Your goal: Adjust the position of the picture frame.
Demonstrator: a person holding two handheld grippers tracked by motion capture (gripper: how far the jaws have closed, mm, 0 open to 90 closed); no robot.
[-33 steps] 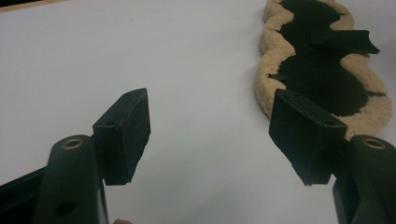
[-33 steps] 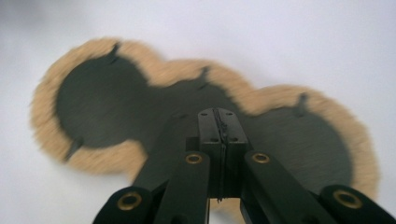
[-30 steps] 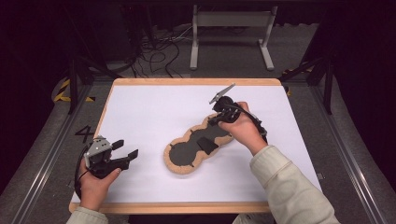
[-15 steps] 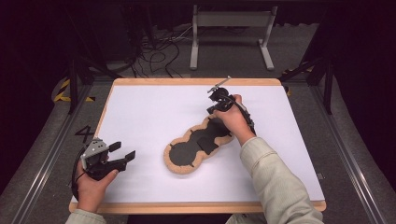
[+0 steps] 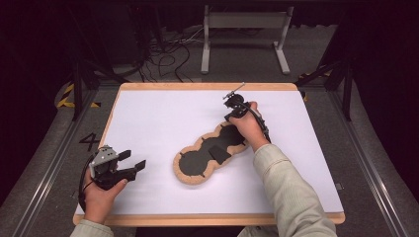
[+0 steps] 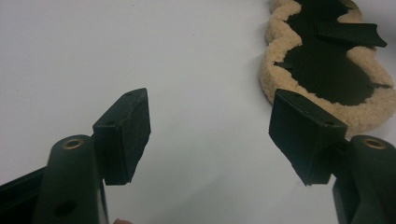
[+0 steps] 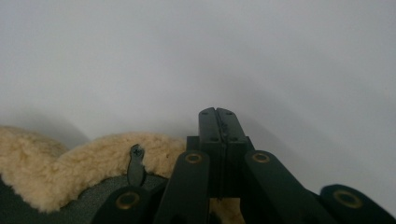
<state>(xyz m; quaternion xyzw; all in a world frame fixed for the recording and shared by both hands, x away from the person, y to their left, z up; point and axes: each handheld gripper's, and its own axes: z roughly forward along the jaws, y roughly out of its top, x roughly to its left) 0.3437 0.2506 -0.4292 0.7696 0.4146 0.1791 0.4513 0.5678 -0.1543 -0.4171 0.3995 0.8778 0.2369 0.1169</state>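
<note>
Fleece-edged black pad (image 5: 210, 155) lies mid-surface; right tool (image 5: 232, 102) pinched narrow at its far end, apparently tugging it flat, left tool (image 5: 132, 160) wide, next gripping the near end.

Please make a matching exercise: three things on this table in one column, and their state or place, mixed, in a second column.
1. left hand-held gripper
2. right hand-held gripper
3. fleece-edged pad

a. lies in the middle of the white table
b. jaws closed together
c. jaws wide apart, nothing between them

Pairs: 1-c, 2-b, 3-a
</note>
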